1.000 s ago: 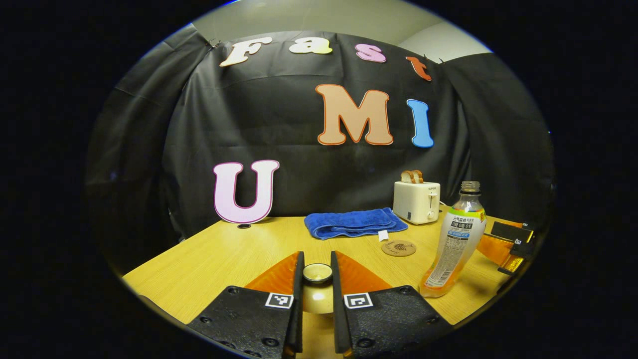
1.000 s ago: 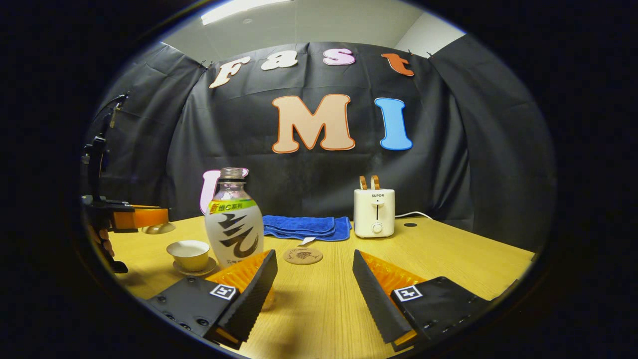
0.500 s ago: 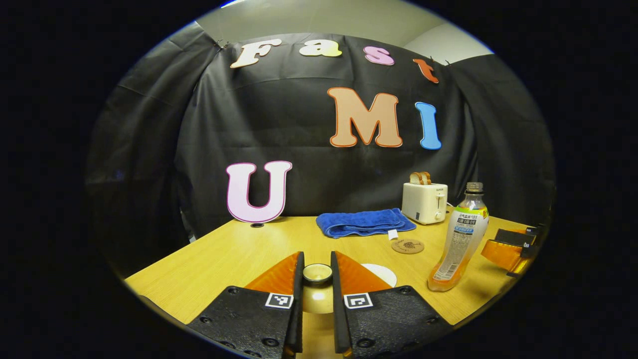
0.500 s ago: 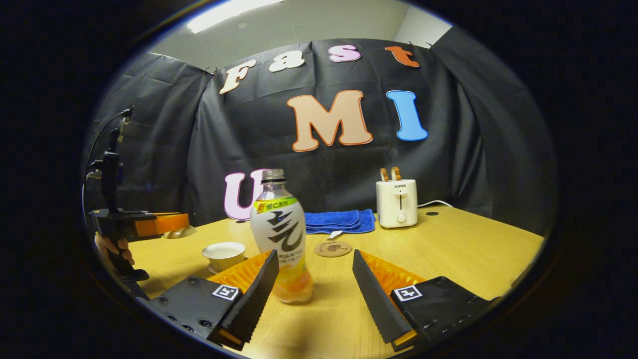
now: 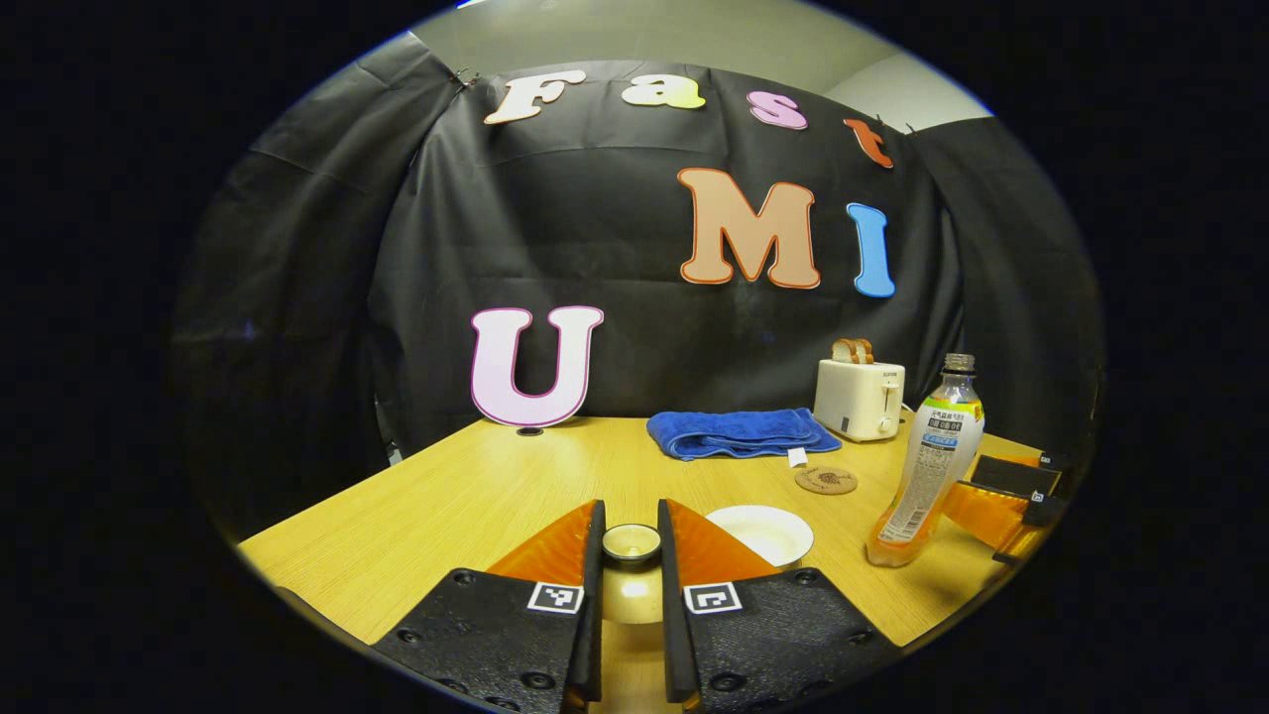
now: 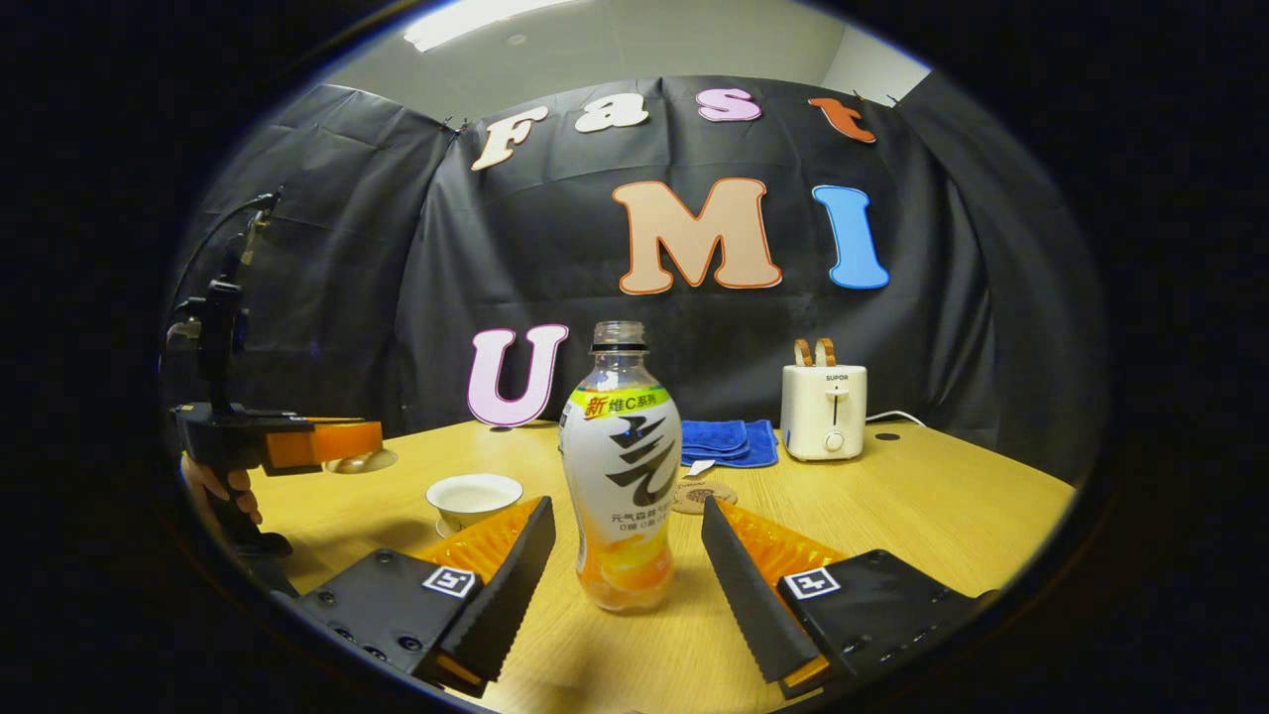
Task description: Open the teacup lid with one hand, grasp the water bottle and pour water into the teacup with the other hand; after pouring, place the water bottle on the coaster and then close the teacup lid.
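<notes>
The lid is already off the teacup (image 6: 474, 499). The left claw (image 5: 631, 555) is clenched on the lid's knob (image 5: 632, 542), both fingers pressing it, and holds the lid (image 6: 361, 460) up above the bench (image 5: 496, 496), off to the side of the cup. The cup sits open on its saucer, toward the left of the bench in the right gripper view.

The step in hand looks to be the grasp of the water bottle (image 6: 622, 466). The right claw (image 6: 627, 560) is released, its fingers spread wide, and the bottle stands upright on the bench between them, uncapped, with a little orange drink in the bottom. Neither finger seems to touch it yet.

Next, I would say, the right claw needs to go forward a touch and close on the bottle's body, squarely enough that it does not tip or slip, then lift and carry it left over the cup. The lid should stay clear while the pour goes on.

The coaster (image 5: 826, 480) lies just beyond the bottle, near the blue towel (image 5: 739, 433) and the toaster (image 6: 824, 398); in the right gripper view the bottle covers part of it. The saucer is hard to make out behind the claw's finger. From the left gripper view the lid's dome is mostly tucked between the fingers, and the right claw's far side is cut off at the edge.
</notes>
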